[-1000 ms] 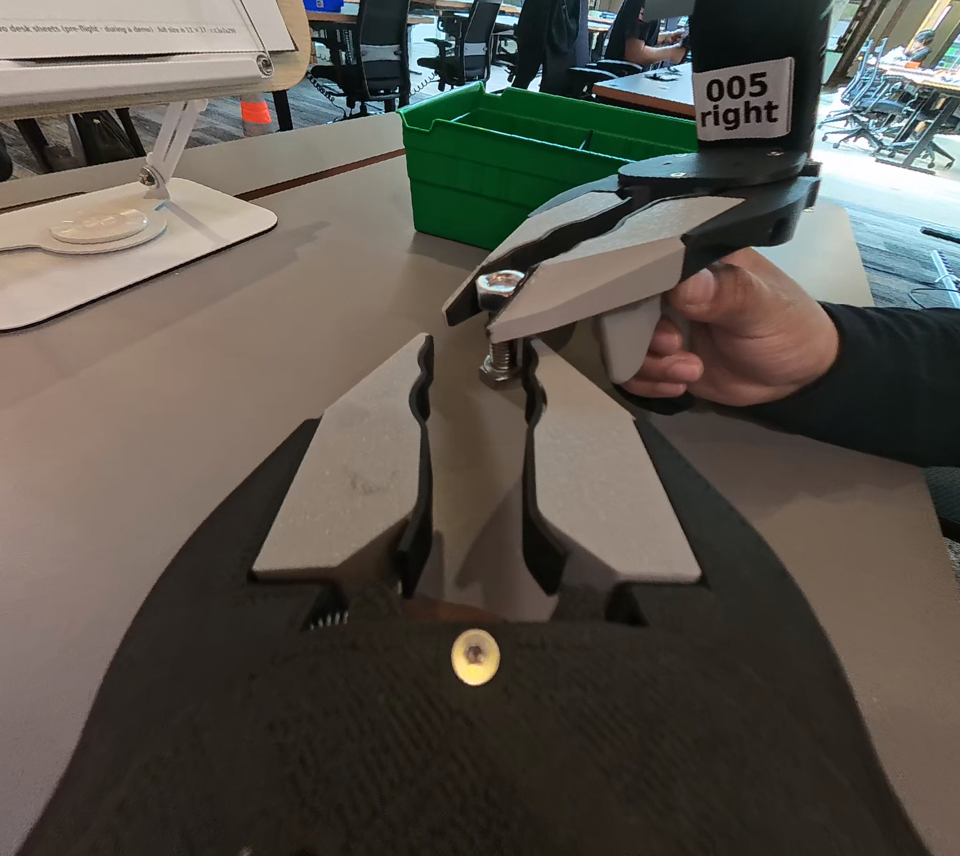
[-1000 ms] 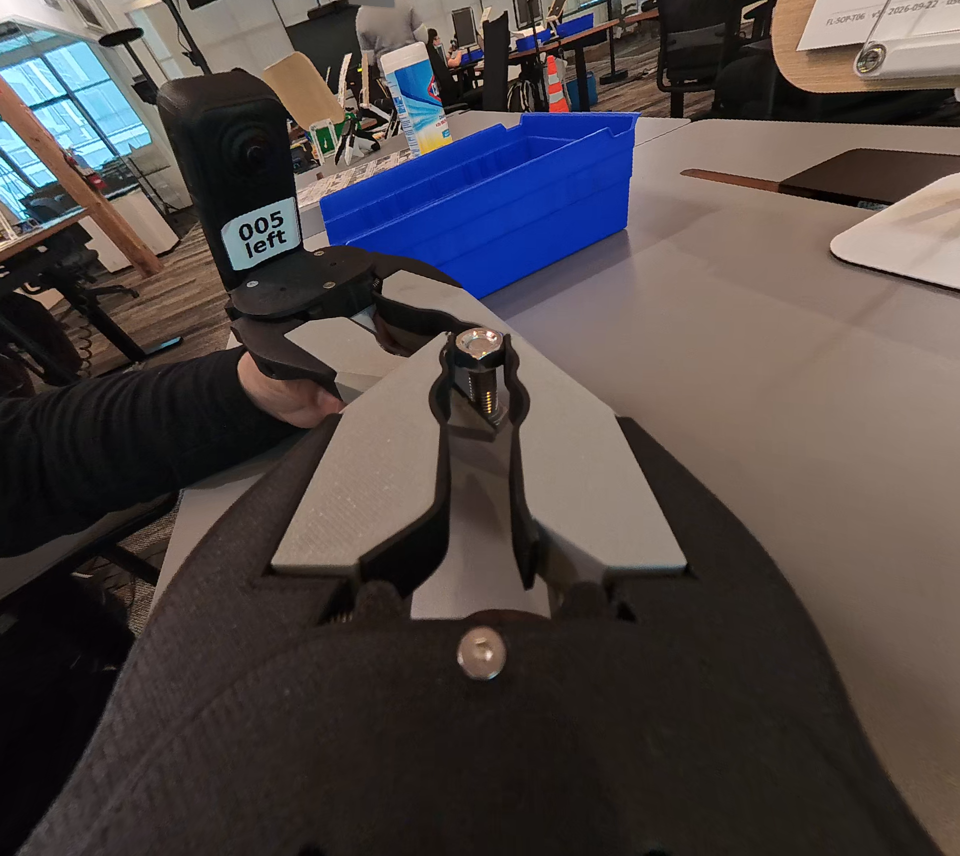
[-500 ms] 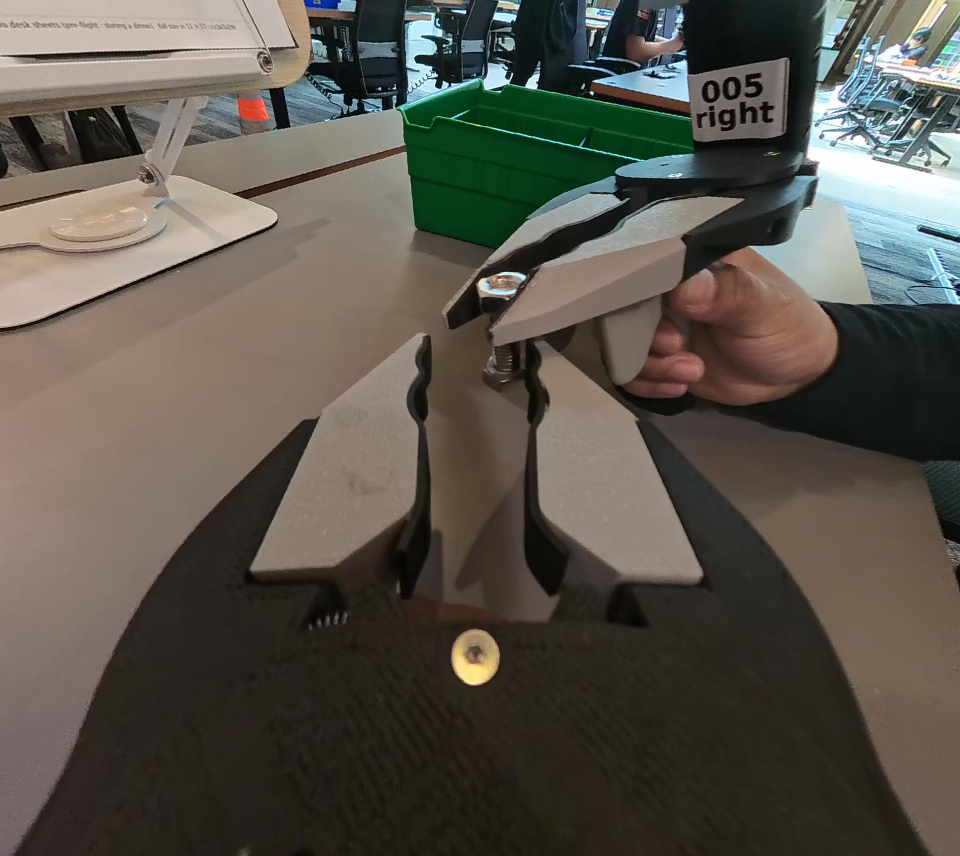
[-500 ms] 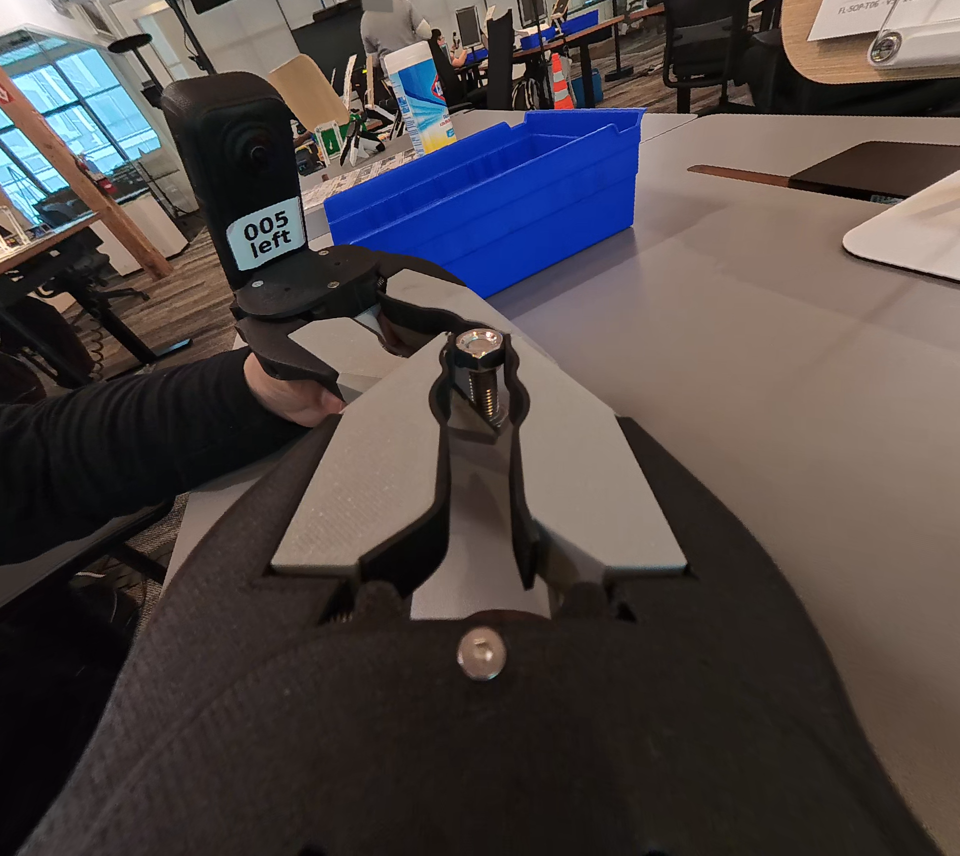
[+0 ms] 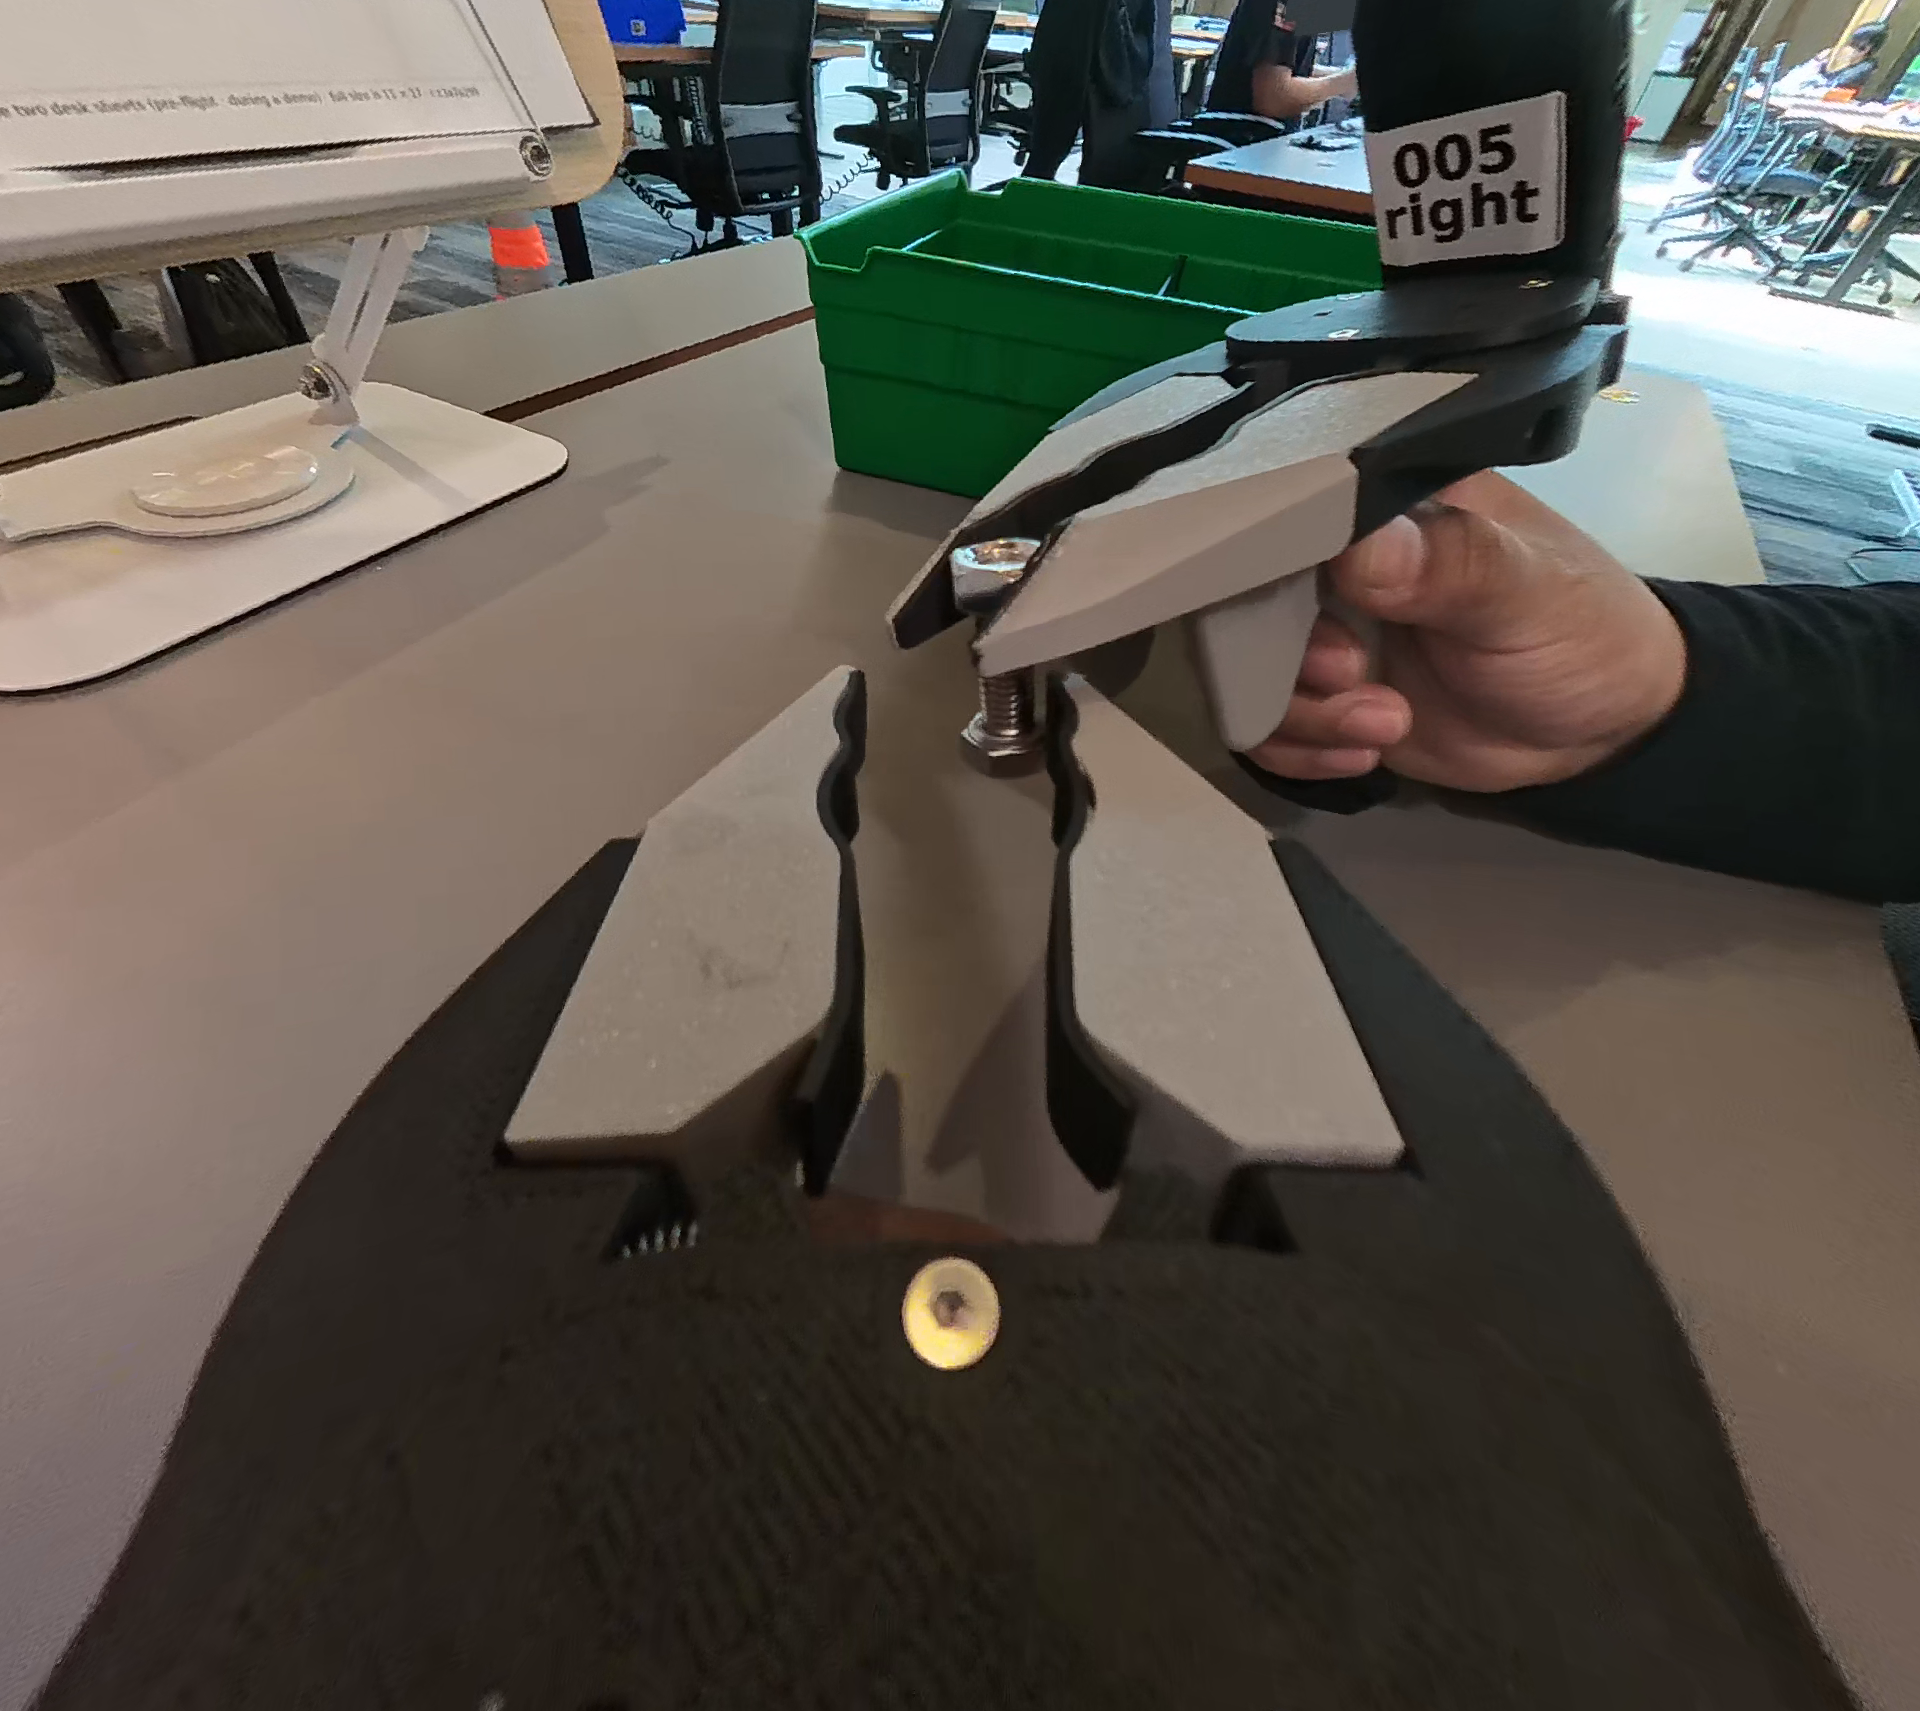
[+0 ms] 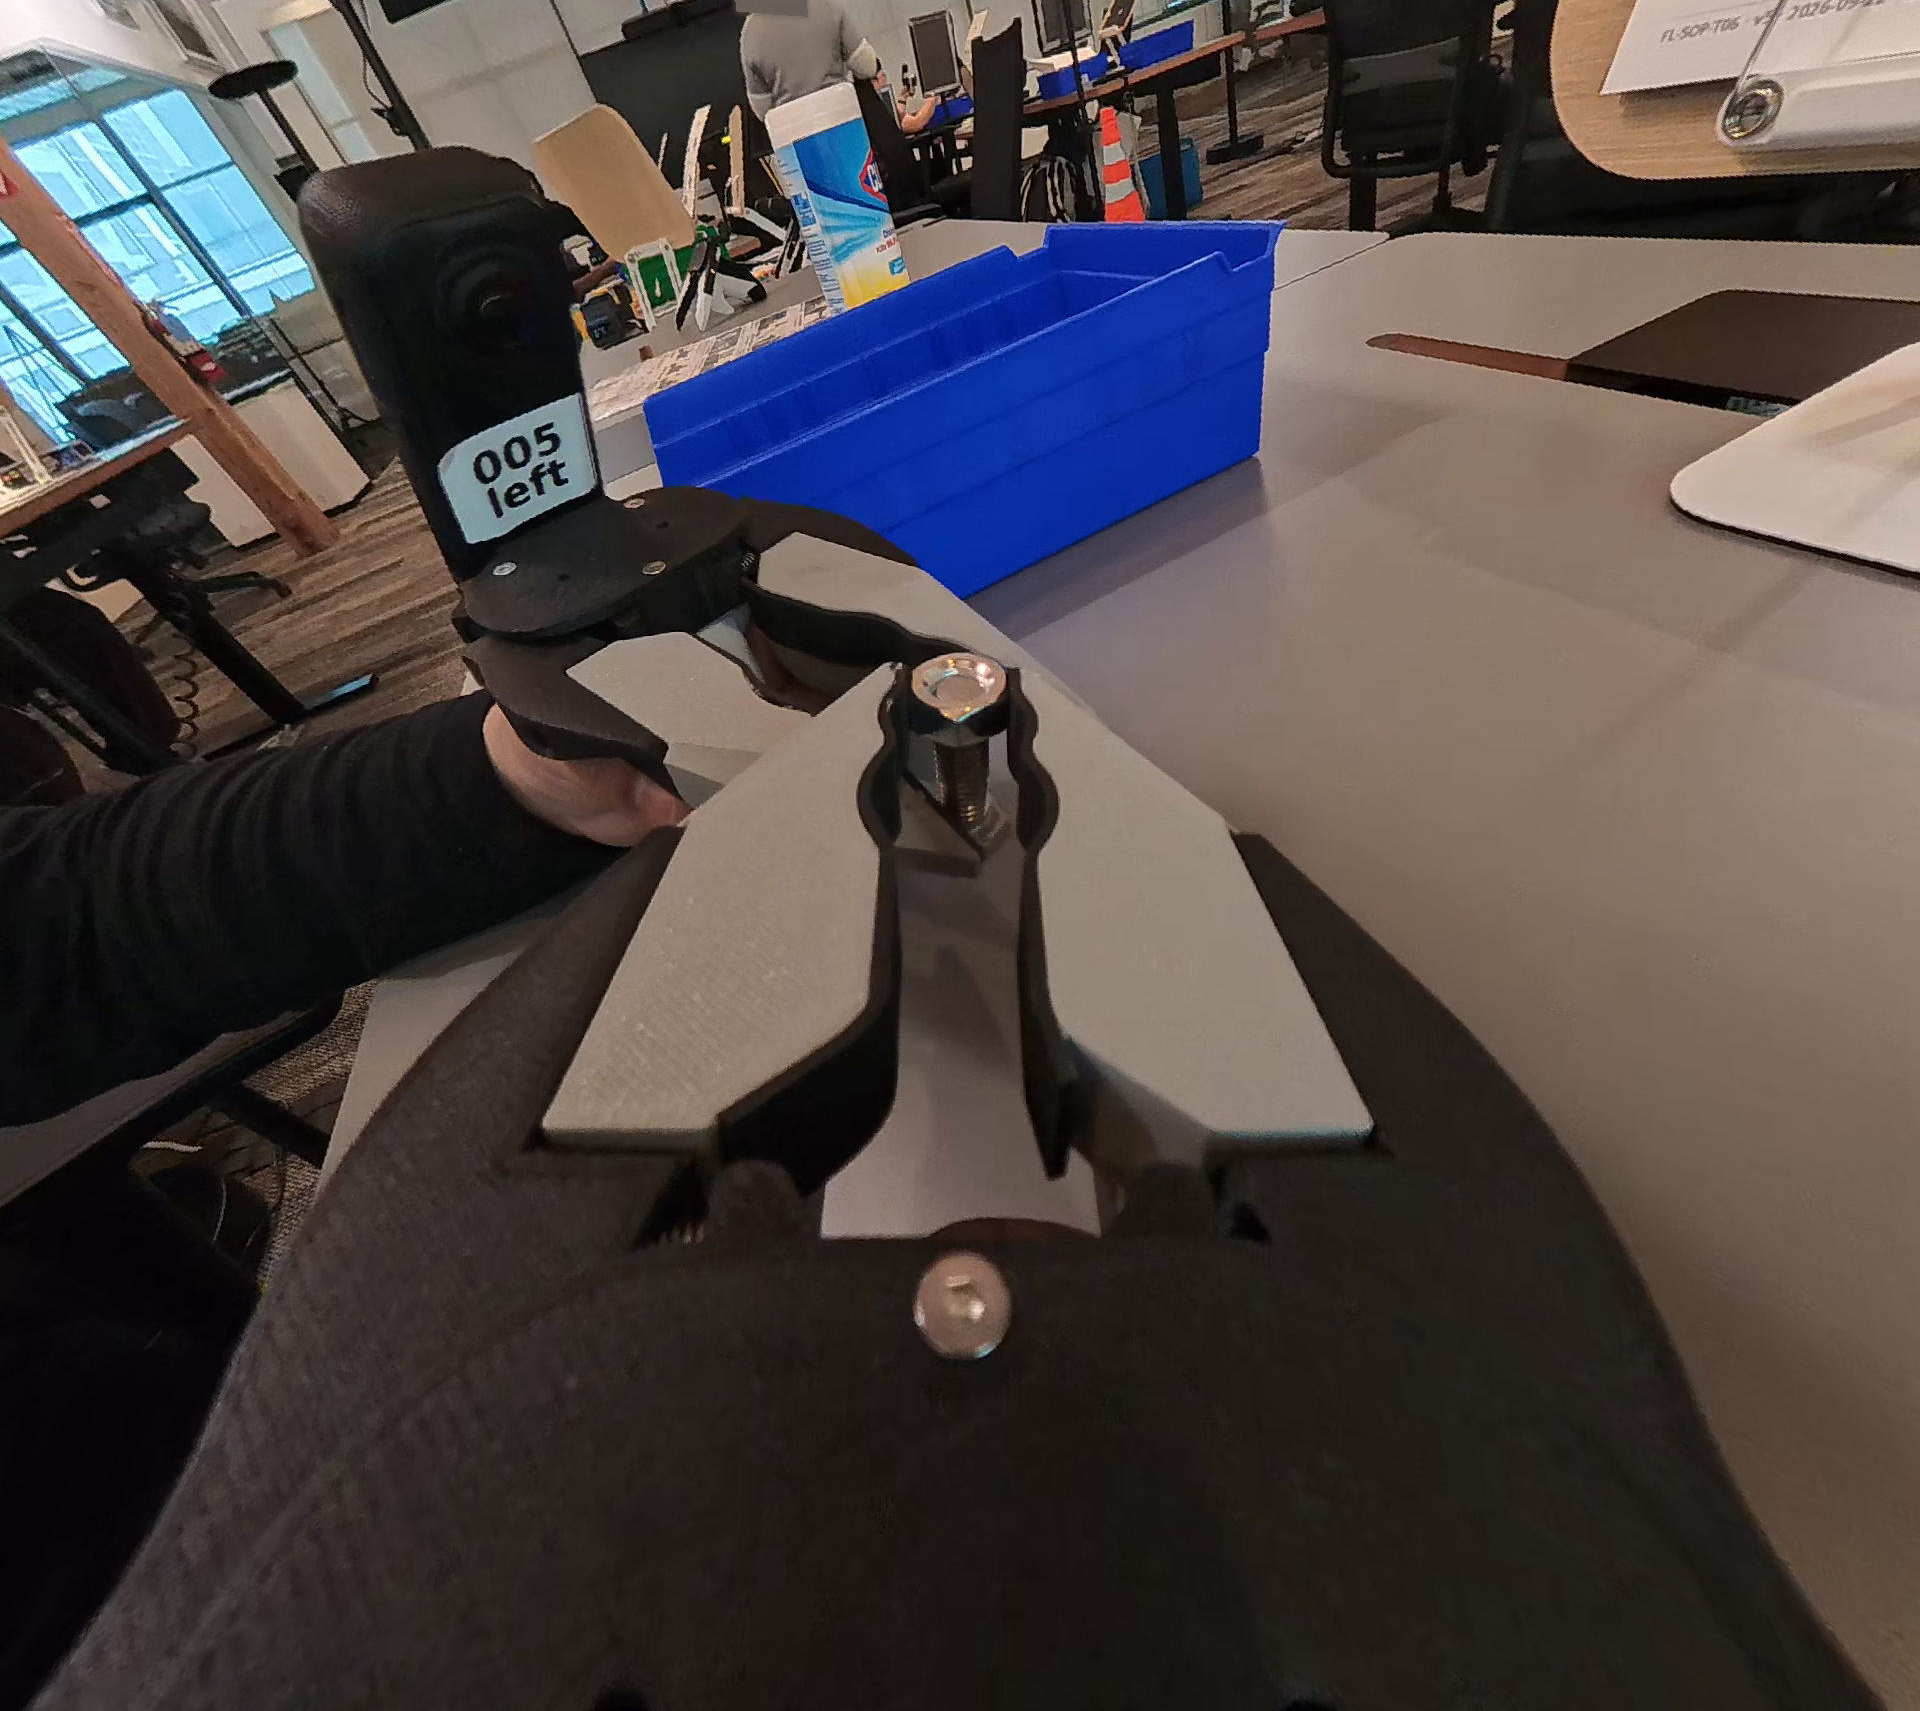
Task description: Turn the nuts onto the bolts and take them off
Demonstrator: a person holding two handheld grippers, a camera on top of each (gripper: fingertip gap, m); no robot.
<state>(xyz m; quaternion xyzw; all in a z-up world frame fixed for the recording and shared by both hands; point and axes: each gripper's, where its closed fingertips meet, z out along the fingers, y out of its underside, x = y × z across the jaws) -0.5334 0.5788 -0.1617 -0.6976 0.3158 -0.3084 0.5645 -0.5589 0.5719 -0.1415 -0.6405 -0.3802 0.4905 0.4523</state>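
A steel bolt (image 5: 1000, 693) stands upright with its head up. A nut (image 5: 995, 739) sits on its lower thread, just above the grey table (image 5: 520, 726). My right gripper (image 5: 935, 617) comes in from the right and is shut on the bolt head (image 6: 957, 693). In the right wrist view the right gripper (image 6: 956, 711) clamps the head and the nut (image 6: 964, 833) shows below. My left gripper (image 5: 956, 716) is open and low. Its right fingertip (image 5: 1070, 742) is right beside the nut and its left fingertip (image 5: 844, 716) stands apart. The left gripper (image 6: 727, 674) also shows behind the bolt.
A green bin (image 5: 987, 373) stands behind the bolt in the left wrist view. A blue bin (image 6: 987, 435) stands behind it in the right wrist view, with a wipes canister (image 6: 831, 207) beyond. A white document stand (image 5: 260, 466) sits at the far left. Only a small space, under 4 cm, lies between the two pairs of fingers.
Almost nothing. Both grippers hold their places around the bolt, with only a slight wobble of the views.
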